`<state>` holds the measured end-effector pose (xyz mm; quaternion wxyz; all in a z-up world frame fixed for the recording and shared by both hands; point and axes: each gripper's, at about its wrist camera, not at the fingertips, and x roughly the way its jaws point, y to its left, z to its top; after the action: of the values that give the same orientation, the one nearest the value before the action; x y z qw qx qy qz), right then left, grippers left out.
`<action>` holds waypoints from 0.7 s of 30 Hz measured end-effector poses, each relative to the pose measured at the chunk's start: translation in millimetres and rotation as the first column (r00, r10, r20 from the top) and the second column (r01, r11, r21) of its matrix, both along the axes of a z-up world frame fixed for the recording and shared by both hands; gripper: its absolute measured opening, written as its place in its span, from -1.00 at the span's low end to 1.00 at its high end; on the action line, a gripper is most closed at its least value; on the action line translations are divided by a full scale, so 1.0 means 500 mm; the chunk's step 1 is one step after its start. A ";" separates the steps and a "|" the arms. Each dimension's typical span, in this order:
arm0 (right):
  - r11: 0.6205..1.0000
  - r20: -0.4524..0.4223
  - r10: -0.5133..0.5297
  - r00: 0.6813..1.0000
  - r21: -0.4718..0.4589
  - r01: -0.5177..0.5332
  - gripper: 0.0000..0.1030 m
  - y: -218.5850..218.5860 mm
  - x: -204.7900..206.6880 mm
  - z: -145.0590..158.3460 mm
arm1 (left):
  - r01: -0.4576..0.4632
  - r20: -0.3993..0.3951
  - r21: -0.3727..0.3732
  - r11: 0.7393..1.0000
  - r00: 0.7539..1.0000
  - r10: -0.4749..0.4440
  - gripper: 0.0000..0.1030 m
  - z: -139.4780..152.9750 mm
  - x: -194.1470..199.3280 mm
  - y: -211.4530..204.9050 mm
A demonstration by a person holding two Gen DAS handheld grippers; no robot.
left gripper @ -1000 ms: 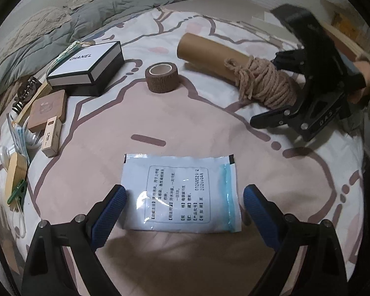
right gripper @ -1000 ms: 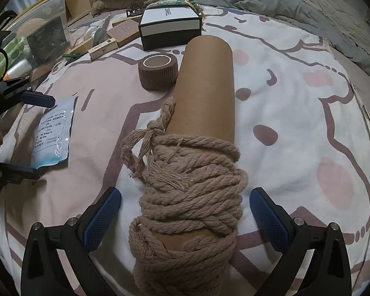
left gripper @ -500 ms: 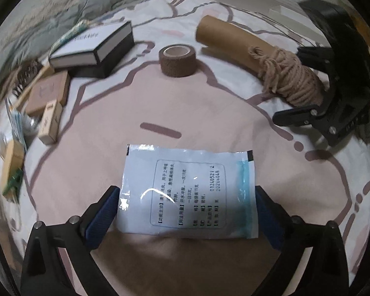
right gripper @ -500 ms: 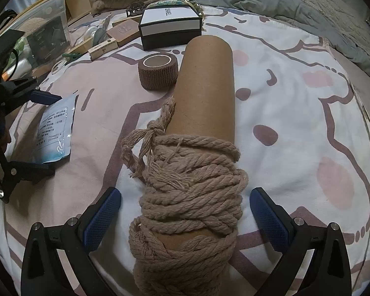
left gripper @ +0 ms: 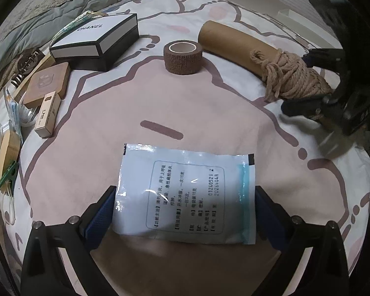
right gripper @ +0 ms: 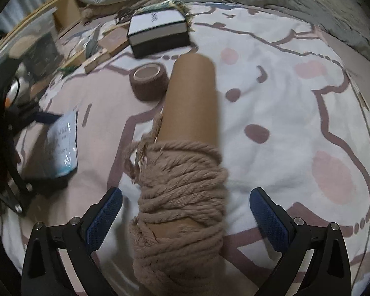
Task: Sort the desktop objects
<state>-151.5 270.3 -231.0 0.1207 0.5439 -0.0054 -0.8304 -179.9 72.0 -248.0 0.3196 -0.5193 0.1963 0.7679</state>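
Left wrist view: the left tongs [left gripper: 183, 212] stand apart, straddling the packet [left gripper: 185, 192], which lies flat on the bed [left gripper: 222, 113] with its sides at the blue pads. Closing squarely on both edges should keep the thin packet from buckling. The Chanel box [left gripper: 96, 42] ahead to the left is shut; contents unseen.

Right wrist view: the right tongs [right gripper: 185, 218] are apart around the rope [right gripper: 182, 197] wound on the cardboard tube [right gripper: 192, 98], without touching; a grip on the rope-wrapped end looks firmest.
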 end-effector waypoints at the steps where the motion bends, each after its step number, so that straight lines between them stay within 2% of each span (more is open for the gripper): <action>1: 1.000 0.003 0.000 1.000 -0.025 0.000 1.00 0.003 -0.001 0.007 | -0.001 0.002 0.002 1.000 1.000 0.001 1.00 0.000 0.000 0.000; 2: 0.999 0.006 0.000 1.000 -0.049 0.001 0.97 0.004 -0.001 0.013 | -0.002 0.004 0.003 1.000 1.000 0.002 1.00 0.001 0.000 0.000; 4: 0.997 0.003 -0.008 1.000 -0.073 0.008 0.66 0.007 -0.002 0.025 | -0.004 0.008 0.006 1.000 1.000 0.004 1.00 0.002 -0.003 -0.001; 5: 0.997 0.006 -0.007 1.000 -0.071 0.007 0.59 0.007 -0.004 0.028 | -0.005 0.008 0.008 1.000 1.000 0.005 1.00 0.003 -0.002 -0.001; 7: 0.999 0.030 -0.004 1.000 -0.035 0.005 0.35 -0.001 -0.008 0.028 | -0.003 0.005 0.010 1.000 1.000 0.003 0.97 0.003 0.000 -0.003; 10: 1.000 0.067 0.008 0.998 0.000 -0.008 0.14 0.000 -0.004 0.020 | 0.000 0.008 0.014 1.000 1.000 0.000 0.96 0.008 0.003 -0.012; 14: 1.000 0.079 0.002 0.997 -0.005 -0.001 0.07 0.009 0.003 0.017 | -0.008 0.010 0.017 1.000 1.000 0.007 0.94 0.010 0.003 -0.017; 16: 1.000 0.078 -0.007 0.997 -0.016 0.008 0.05 0.013 0.002 0.020 | -0.020 0.014 0.024 0.999 1.000 0.020 0.82 0.014 0.002 -0.020; 21: 0.999 0.062 -0.006 0.998 -0.037 0.008 0.04 0.011 0.005 0.031 | -0.039 0.037 0.059 0.997 0.999 0.037 0.72 0.022 0.000 -0.024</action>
<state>-149.0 276.0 -215.4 0.1278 0.5672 -0.0268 -0.8132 -179.8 60.1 -236.9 0.3236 -0.5269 0.1574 0.7700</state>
